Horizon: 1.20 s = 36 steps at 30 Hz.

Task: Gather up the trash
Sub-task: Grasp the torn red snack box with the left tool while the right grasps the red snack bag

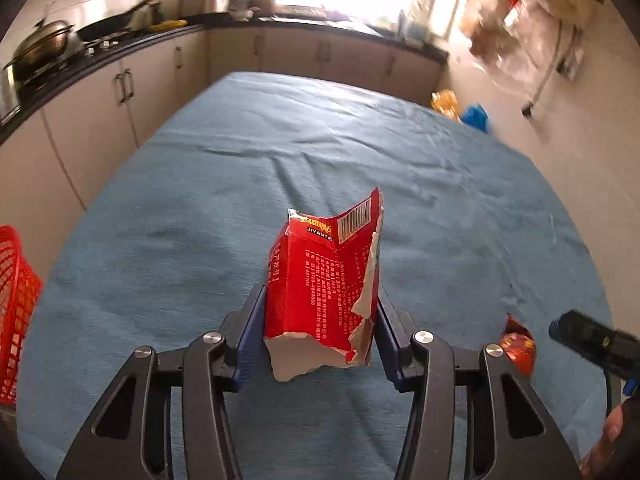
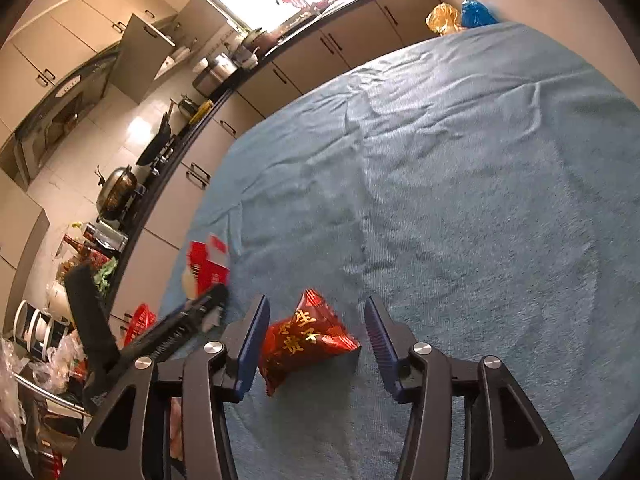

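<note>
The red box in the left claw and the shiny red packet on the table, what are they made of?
The red box looks like thin printed cardboard: its torn edges show a pale, fibrous inside. The shiny red packet looks like glossy plastic or foil film: it crinkles, catches light and has a crimped seam. It lies on a blue tablecloth that looks like soft, ribbed fabric.

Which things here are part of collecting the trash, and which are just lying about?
Part of the job:
- torn red carton, gripped in the left tool
- red snack wrapper, between the open fingers of the right tool
- red basket

Just lying about:
- lidded wok
- frying pan
- blue bag
</note>
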{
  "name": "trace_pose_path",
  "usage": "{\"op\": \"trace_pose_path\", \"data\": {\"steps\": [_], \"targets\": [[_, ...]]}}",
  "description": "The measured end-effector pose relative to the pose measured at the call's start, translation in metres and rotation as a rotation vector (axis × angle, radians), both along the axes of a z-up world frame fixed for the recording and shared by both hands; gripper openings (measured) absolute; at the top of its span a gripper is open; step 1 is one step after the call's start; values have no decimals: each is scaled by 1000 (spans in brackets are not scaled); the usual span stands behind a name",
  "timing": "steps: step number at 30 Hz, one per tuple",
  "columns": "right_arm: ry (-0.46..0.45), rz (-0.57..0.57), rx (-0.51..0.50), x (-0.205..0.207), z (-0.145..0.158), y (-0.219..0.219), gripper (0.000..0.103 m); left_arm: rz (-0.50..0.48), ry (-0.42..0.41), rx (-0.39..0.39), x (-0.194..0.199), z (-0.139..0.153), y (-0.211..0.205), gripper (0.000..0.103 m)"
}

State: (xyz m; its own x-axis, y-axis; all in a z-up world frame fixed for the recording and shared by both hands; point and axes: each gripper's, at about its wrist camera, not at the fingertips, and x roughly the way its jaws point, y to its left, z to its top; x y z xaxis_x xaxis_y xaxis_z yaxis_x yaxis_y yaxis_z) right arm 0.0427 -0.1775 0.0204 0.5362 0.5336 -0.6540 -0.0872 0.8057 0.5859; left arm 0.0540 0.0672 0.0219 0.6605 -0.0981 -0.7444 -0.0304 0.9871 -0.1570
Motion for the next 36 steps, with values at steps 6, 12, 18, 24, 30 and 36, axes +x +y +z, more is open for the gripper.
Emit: {"op": "trace_pose_path", "data": {"steps": [6,12,18,24,30,36], "targets": [[5,59,-77,3,-7,24,54,49,-49,-10,-3,5,15,50],[3,205,-95,-16,-10,52,55,71,-69,0,-4,7,18,50],[-49,406,-157,-50,1,75,55,82,-82,-7,-6,10,20,51],[-194,374,-395,-30,21,79,59,74,-85,1,-9,9,18,51],[-196,484,-523,-6,-7,101,59,66,-85,4,-8,9,15,51],[-218,439,-520,-2,-15,92,44,36,-104,17,-11,11,8,51]]}}
